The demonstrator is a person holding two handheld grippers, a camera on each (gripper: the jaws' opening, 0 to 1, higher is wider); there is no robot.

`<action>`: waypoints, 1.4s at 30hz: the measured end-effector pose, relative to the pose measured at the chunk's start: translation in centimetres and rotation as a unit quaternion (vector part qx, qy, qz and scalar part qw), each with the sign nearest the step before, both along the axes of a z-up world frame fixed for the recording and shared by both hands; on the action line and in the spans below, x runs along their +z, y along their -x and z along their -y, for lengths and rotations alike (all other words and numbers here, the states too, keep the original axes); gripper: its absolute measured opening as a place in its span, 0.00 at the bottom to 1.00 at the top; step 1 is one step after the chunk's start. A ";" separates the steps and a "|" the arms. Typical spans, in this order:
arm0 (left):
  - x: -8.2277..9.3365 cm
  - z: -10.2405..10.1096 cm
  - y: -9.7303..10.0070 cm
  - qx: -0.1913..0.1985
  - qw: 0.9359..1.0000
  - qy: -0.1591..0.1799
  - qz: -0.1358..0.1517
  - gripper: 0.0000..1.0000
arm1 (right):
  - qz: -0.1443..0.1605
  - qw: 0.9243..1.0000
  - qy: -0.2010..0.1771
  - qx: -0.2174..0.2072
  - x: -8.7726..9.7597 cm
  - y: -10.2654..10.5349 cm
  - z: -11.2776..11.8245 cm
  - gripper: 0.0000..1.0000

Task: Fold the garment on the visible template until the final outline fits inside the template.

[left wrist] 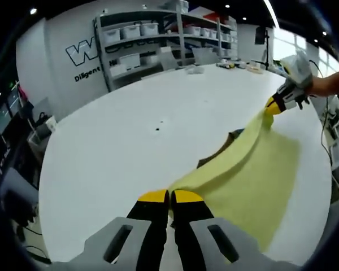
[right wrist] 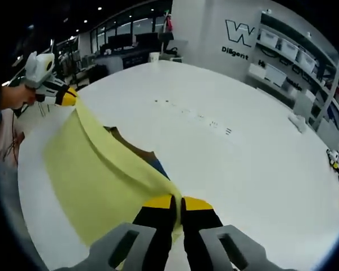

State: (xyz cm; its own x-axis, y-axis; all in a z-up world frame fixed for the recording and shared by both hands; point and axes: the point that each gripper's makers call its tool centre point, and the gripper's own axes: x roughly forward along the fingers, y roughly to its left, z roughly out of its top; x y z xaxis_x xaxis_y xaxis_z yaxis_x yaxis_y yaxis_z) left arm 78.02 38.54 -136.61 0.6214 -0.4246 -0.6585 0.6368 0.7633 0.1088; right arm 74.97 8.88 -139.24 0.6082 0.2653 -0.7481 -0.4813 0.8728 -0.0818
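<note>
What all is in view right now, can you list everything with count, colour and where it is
garment: one, pale yellow, lifted off the table and stretched between the two grippers
brown sheet: one, partly hidden, lying on the table under the garment; something blue shows at its edge
table: one, white, large, with a few small dark marks
shelving: grey racks holding pale bins, against the far wall
wall lettering: dark, on the white wall
left gripper: yellow tips on black jaws, shut on a garment edge
right gripper: same colours, shut on the opposite edge
hand: one, holding the right gripper's grip
</note>
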 end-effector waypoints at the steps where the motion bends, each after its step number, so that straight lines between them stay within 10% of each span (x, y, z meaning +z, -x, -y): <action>1: -0.3 0.0 -0.1 -0.002 1.000 -0.005 0.001 0.00 | 0.002 1.000 0.002 0.000 -0.2 -0.1 0.0 0.00; 17: -2.1 -1.5 -0.7 0.005 0.999 -0.041 0.009 0.11 | 0.020 0.999 0.021 0.015 -0.9 -0.5 0.4 0.14; 22: -2.0 -1.3 0.3 -0.007 1.000 -0.028 0.007 0.12 | 0.067 0.997 0.029 0.012 0.4 -1.1 0.9 0.21; 42: -3.7 0.2 3.3 -0.037 0.999 -0.004 -0.033 0.33 | 0.031 0.999 -0.013 0.042 -0.4 1.0 -0.8 0.29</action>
State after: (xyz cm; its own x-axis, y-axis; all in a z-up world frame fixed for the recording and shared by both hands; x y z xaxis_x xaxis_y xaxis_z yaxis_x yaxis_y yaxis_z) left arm 74.70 38.33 -140.29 0.5437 -0.4624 -0.7005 0.6969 0.7138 0.0697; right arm 73.97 9.64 -139.67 0.6281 0.3364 -0.7016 -0.5474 0.8319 -0.0911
